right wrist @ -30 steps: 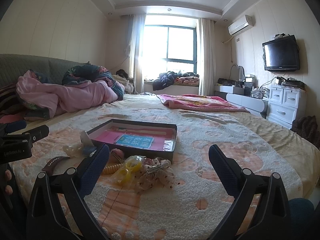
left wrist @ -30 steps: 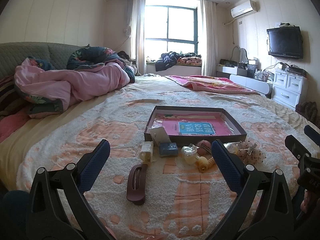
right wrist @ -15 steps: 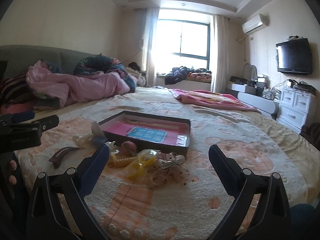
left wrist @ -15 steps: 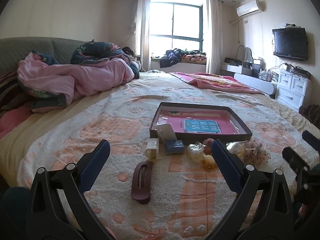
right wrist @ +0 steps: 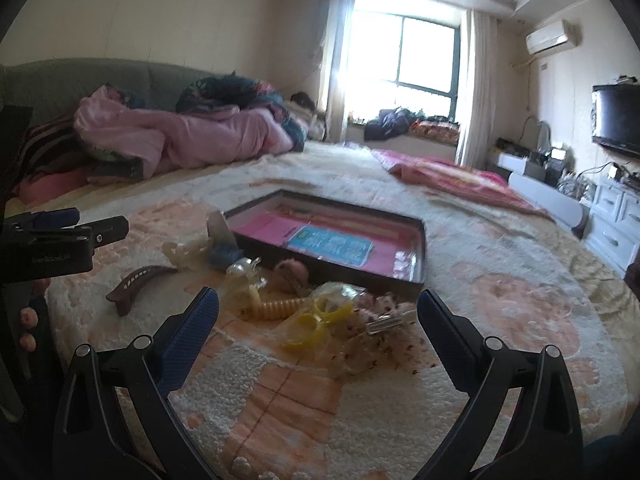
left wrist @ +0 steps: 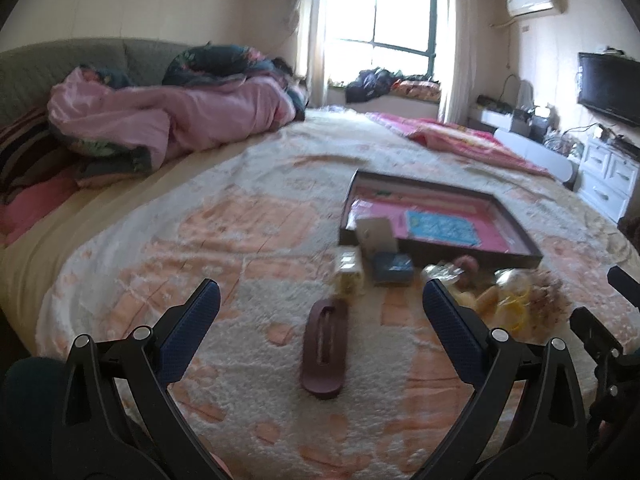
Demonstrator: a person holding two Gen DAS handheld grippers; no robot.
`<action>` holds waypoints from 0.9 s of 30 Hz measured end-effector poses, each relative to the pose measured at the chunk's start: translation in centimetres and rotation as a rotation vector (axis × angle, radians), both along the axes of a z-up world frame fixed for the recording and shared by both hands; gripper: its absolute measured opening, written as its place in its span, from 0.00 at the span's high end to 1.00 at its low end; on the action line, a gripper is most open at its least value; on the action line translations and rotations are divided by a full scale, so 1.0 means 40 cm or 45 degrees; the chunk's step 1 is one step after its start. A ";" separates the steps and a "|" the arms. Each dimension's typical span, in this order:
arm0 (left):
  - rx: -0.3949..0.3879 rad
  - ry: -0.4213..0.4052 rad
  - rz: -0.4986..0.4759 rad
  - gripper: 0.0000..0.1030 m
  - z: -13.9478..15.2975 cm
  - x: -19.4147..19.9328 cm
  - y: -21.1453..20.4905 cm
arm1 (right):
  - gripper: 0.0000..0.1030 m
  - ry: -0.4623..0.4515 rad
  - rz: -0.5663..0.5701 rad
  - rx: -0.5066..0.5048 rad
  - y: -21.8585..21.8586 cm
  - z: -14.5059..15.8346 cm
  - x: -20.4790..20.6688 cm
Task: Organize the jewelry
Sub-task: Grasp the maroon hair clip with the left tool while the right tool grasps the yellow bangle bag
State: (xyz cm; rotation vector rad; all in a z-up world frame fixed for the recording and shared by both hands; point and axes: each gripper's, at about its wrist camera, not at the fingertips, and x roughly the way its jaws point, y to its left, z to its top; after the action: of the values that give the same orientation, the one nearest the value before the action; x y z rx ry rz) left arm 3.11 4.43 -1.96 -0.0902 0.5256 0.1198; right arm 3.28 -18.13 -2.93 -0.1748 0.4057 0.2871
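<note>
Black-framed and tipped with blue pads, the left gripper hovers low over the fleecy bedspread, aimed forward along the bed. Its jaws are spread wide and hold nothing. A maroon hair claw lies flat on the bedspread between the two fingers, a little ahead of them and touching neither.

The right gripper takes the same low, forward pose beside it, jaws likewise wide apart and empty. Between and just ahead of its fingers sits a loose heap of accessories: yellow rings in a clear bag, a cream spiral hair tie, a metal clip on spotted fabric and a pink fluffy hair tie. None of these touches the gripper.

Just behind the heap rests a shallow dark tray with a pink lining and a blue card lying inside. Near the tray's left front corner stand a small blue box, a pale clip and a white card leaning against the tray's edge.

From the right wrist view, the left gripper shows at the far left edge, with the person's pink-nailed fingertips curled around its handle. A crumpled pink duvet lies far back on the bed.
</note>
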 end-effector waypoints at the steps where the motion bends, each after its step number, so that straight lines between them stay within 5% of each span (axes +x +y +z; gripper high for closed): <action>1: -0.004 0.023 0.007 0.10 -0.007 0.006 0.005 | 0.06 0.027 0.006 0.003 0.003 -0.005 0.013; 11: -0.064 0.159 -0.045 0.10 -0.061 0.046 0.031 | 0.07 0.197 0.046 0.007 0.031 -0.051 0.102; 15: -0.064 0.244 -0.095 0.11 -0.094 0.074 0.021 | 0.17 0.224 0.041 -0.025 0.046 -0.062 0.132; 27: -0.130 0.390 -0.167 0.51 -0.156 0.114 0.025 | 0.42 0.350 -0.030 -0.105 0.067 -0.118 0.226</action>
State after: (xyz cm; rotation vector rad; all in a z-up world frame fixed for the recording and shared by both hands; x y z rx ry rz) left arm 7.67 5.45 -8.19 -0.1377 0.8418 -0.0227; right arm 12.32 -15.47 -7.65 -0.2117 0.6920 0.2723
